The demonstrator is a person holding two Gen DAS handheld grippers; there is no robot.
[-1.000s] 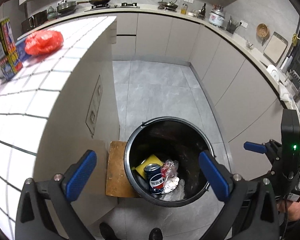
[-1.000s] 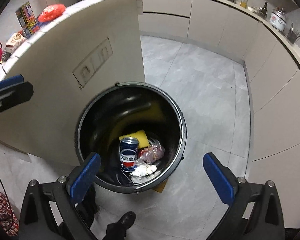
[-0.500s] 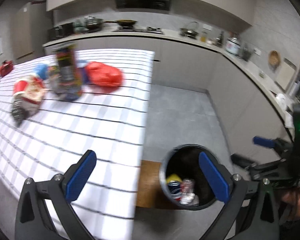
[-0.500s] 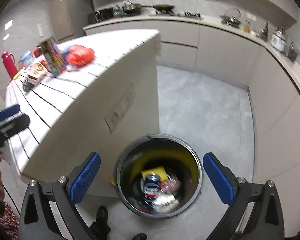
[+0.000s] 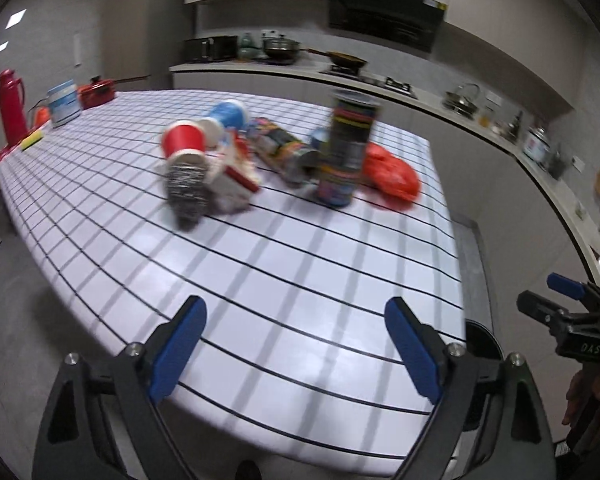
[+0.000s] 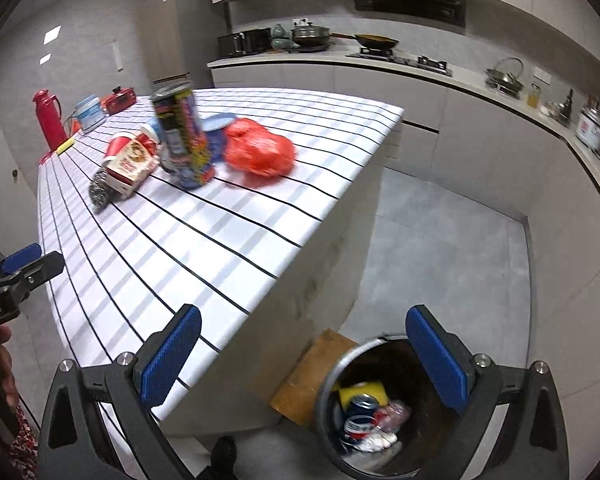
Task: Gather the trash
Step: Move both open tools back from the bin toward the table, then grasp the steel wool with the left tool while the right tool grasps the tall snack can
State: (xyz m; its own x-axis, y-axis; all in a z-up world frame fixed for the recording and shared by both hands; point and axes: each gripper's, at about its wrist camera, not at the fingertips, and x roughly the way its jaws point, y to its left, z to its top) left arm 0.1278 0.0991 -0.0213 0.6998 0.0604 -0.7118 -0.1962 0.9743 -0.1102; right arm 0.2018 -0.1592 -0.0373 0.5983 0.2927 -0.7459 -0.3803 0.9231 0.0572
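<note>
Trash lies in a cluster far across the white gridded table (image 5: 260, 280): an upright patterned tube can (image 5: 350, 148) (image 6: 184, 136), a red plastic bag (image 5: 392, 176) (image 6: 258, 152), a lying can (image 5: 284, 150), a red cup (image 5: 182, 142), a steel scourer (image 5: 188, 188) and a snack box (image 5: 232, 172). My left gripper (image 5: 294, 332) hovers over the table's near edge, jaws closing with nothing between them. My right gripper (image 6: 304, 332) is open and empty above the table corner and the black bin (image 6: 340, 364), which holds a blue can (image 6: 358, 420) and wrappers.
A red thermos (image 5: 10, 106), a blue-white tub (image 5: 64, 102), a red pot (image 5: 98, 90) and a yellow sponge (image 5: 34, 140) stand at the table's far left. A wooden board (image 6: 312, 376) lies beside the bin. Kitchen counters line the back and right walls.
Both grippers rose and swung left from above the bin toward the table. The bin has slid to the lower right, and the trash cluster has come into the middle.
</note>
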